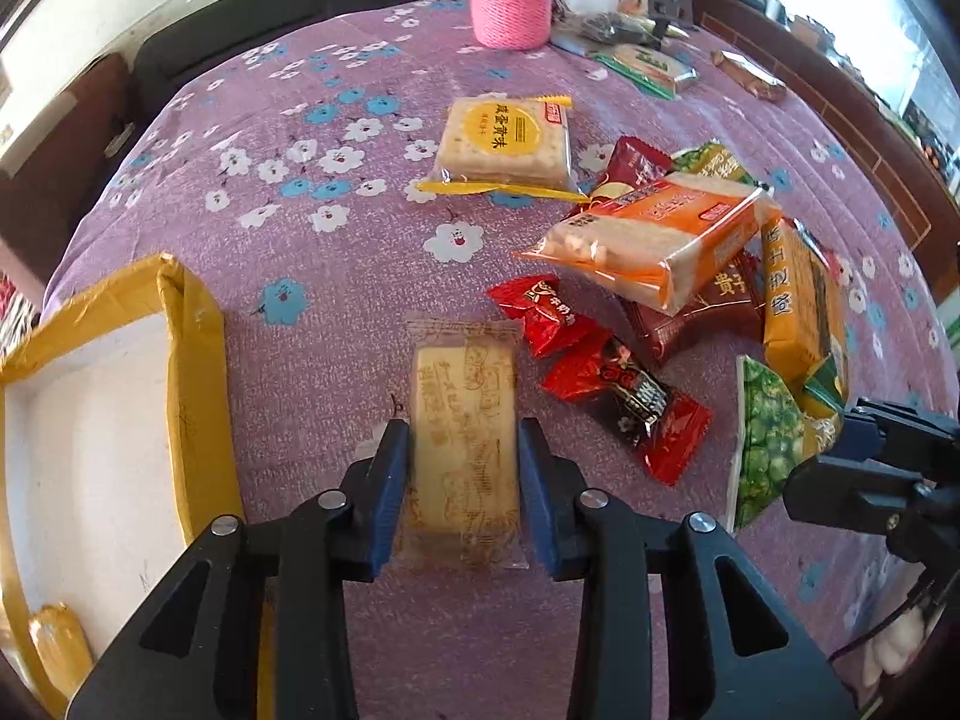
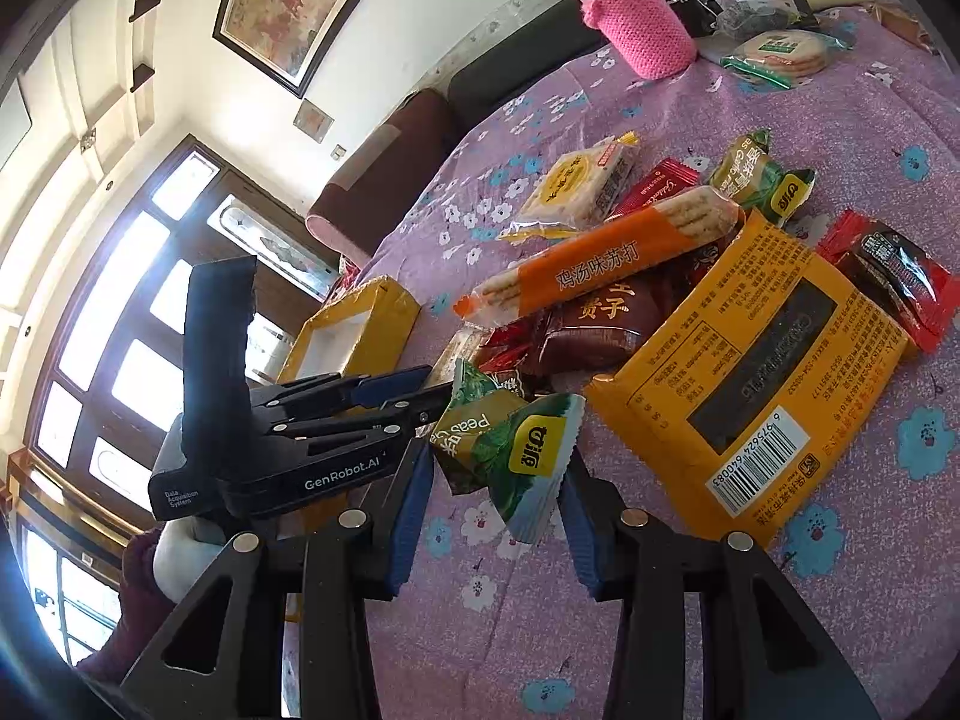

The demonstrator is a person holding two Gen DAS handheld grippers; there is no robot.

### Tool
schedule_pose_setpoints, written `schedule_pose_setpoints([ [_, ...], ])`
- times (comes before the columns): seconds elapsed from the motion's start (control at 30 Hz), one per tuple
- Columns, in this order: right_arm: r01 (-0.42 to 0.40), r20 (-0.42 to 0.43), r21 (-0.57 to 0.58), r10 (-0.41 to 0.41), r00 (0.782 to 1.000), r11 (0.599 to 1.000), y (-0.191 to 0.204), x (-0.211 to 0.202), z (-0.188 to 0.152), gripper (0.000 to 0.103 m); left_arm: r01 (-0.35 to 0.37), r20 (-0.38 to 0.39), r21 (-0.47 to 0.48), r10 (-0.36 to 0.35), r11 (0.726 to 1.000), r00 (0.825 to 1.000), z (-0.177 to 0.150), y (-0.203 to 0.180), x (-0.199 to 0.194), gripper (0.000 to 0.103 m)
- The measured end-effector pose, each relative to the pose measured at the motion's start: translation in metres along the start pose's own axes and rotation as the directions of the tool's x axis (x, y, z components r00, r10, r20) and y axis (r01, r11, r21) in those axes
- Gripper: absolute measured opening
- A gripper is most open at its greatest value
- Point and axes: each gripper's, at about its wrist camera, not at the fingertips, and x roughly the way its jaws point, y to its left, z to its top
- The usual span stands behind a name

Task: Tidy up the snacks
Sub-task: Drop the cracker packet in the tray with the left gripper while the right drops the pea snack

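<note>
Jaws: your left gripper (image 1: 462, 450) straddles the pale biscuit packet (image 1: 463, 441), not visibly clamped; right gripper (image 2: 495, 516) released around green pea bag (image 2: 510, 450). Squeeze squarely, then lift toward yellow box (image 1: 192, 360), frame left.

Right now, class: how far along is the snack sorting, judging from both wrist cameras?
Early. Done: one wrapped item lies in the yellow box. In hand: the left gripper brackets the pale biscuit pack; the right gripper straddles a green pea packet. Left: the orange cracker pack and the red candies remain on the cloth.
</note>
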Motion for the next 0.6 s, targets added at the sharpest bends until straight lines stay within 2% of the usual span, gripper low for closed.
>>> schedule_pose_setpoints([
  [0.23, 0.004, 0.007, -0.006, -0.004, 1.000, 1.000, 0.001, -0.002, 0.000, 0.042, 0.065, 0.115, -0.101, -0.053, 0.993, 0.992, -0.028, 0.004, -0.049, 0.031],
  [0.4, 0.022, 0.015, -0.036, -0.021, 1.000, 0.999, 0.006, -0.003, -0.003, 0.042, 0.065, 0.204, -0.186, -0.026, 0.980, 0.979, -0.052, 0.030, -0.094, 0.031],
  [0.6, 0.065, 0.021, -0.056, -0.064, 0.998, 0.996, 0.020, -0.003, -0.006, 0.042, 0.067, 0.260, -0.323, 0.020, 0.944, 0.965, -0.092, 0.083, -0.126, 0.031],
])
